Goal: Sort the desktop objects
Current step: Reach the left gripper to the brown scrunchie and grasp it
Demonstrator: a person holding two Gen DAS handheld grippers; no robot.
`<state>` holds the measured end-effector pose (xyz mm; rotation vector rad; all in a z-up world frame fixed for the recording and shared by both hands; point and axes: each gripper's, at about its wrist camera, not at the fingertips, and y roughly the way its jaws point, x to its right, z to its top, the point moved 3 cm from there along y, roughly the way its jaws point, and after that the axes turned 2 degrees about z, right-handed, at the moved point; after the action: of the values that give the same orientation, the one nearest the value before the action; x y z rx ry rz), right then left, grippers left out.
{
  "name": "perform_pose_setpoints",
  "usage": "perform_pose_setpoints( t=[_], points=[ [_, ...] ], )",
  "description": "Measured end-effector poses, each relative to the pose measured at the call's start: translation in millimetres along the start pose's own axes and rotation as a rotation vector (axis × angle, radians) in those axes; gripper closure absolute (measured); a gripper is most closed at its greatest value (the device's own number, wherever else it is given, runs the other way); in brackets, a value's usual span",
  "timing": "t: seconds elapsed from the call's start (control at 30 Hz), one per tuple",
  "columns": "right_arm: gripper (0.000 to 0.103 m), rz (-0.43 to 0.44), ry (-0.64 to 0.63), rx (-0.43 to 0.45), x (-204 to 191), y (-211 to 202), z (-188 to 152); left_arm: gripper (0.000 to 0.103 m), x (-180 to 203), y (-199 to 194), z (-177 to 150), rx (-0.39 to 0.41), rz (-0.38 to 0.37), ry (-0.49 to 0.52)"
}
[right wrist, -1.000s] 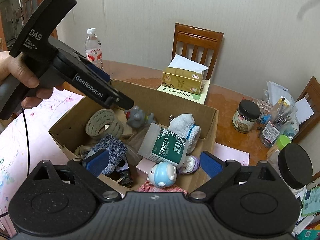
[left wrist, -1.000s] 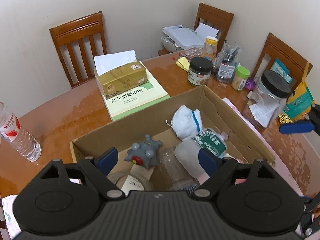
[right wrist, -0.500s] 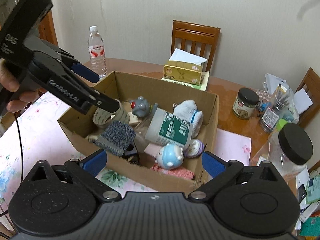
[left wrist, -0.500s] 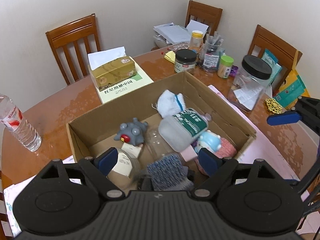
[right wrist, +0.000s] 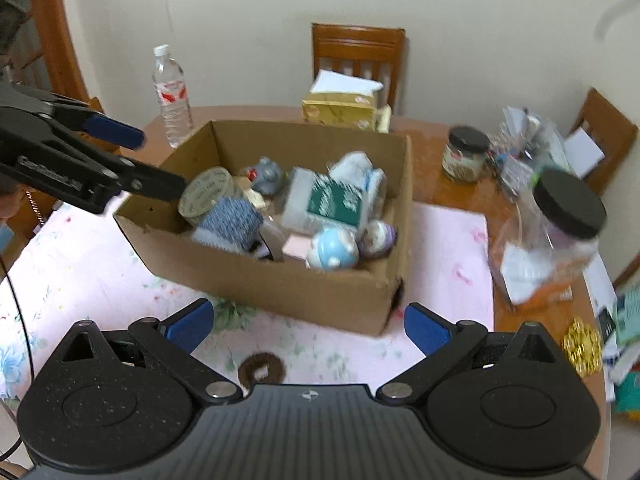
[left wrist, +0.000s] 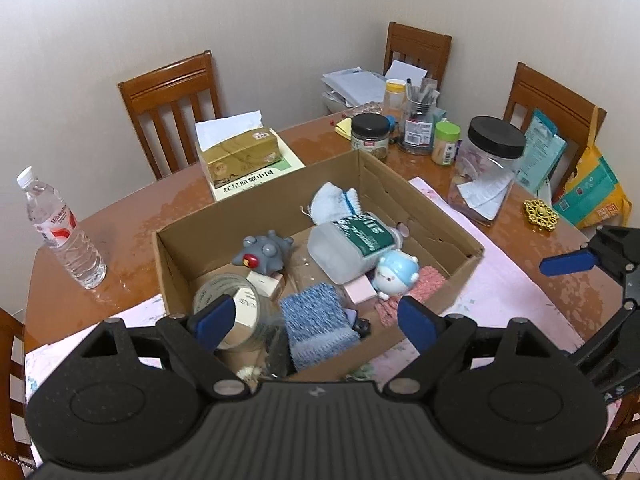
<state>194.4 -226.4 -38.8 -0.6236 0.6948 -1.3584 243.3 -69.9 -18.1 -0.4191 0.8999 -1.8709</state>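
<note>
An open cardboard box (left wrist: 440, 216) (right wrist: 280, 284) on the table holds a tape roll (left wrist: 224, 300) (right wrist: 206, 194), a grey toy (left wrist: 262, 254), a green-labelled bottle (left wrist: 352, 248) (right wrist: 332, 200), a white sock (left wrist: 332, 204), a blue knitted cloth (left wrist: 316, 324) (right wrist: 230, 220) and a blue-white figure (left wrist: 396, 274) (right wrist: 332, 248). My left gripper (left wrist: 316, 322) is open and empty above the box's near edge. My right gripper (right wrist: 308, 326) is open and empty in front of the box. The left gripper also shows in the right wrist view (right wrist: 132, 148) at the box's left.
A water bottle (left wrist: 64, 232), a tissue box (left wrist: 240, 156) on a book, several jars (left wrist: 484, 172) and papers stand around the box. A gold ornament (left wrist: 540, 212) lies at the right. A dark ring (right wrist: 260, 372) lies on the pink cloth (right wrist: 80, 264). Wooden chairs ring the table.
Both grippers have pulled back and up from the box, so more of the box and table shows. Both stay open and empty.
</note>
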Motion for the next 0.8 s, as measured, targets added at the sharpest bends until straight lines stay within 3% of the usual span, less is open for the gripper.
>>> perform_pose_setpoints(
  t=[0.23,0.8],
  points=[
    [0.0,-0.044,0.071,-0.036,7,-5,-26,0.015,26,-3,-23,-0.021,-0.004,0.049],
    [0.0,-0.105,0.171,-0.089,31,-12,-75,0.015,72,37,-74,-0.048,-0.08,0.024]
  ],
)
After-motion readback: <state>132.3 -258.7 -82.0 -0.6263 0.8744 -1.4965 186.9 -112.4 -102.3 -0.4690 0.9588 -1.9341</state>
